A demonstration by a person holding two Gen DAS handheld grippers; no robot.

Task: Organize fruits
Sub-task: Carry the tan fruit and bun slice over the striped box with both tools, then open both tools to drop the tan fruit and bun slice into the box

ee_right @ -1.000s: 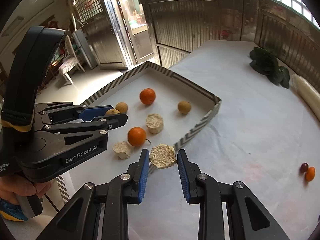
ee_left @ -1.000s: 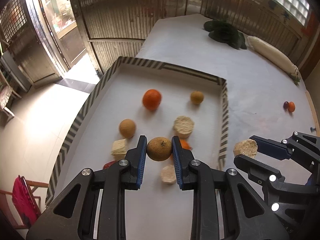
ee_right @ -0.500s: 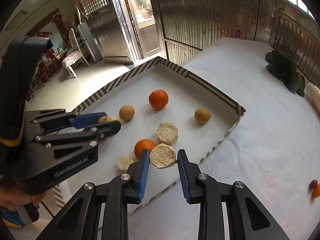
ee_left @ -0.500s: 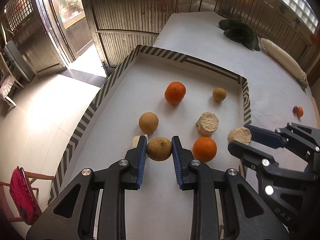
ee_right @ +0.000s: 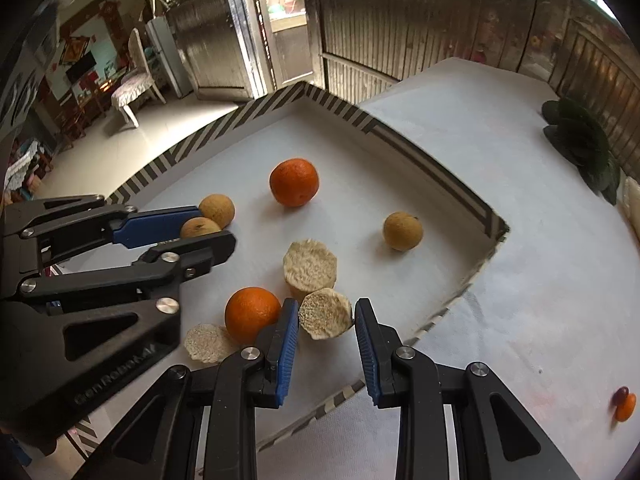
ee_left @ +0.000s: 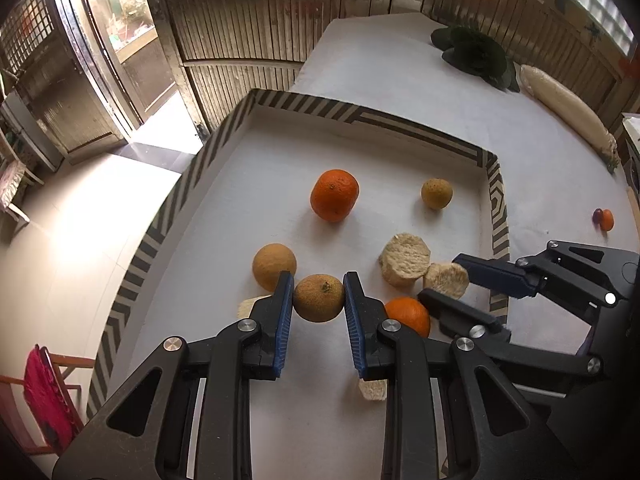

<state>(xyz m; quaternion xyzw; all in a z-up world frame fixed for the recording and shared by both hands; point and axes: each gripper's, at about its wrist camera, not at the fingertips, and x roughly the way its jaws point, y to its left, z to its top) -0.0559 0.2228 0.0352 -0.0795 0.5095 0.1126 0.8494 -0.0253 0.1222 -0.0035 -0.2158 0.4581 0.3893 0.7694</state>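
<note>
Two claws, each holding a piece of food over the striped tray.

The left claw pinches a round tan fruit between its blue pads, over the tray. Just past its left finger sits another tan ball, very close to it. To its right lies an orange, partly hidden behind the claw's arm. Farther ahead sit a big orange and a small tan ball. The right claw pinches a pale rough chunk; both pads press on its sides. It is right next to a bigger pale chunk just ahead of the claw; I cannot tell if they touch. To this claw's left lies the orange, and beside that a flat pale piece. Far off to its right, outside the tray on the white table, lie two tiny fruits.
</note>
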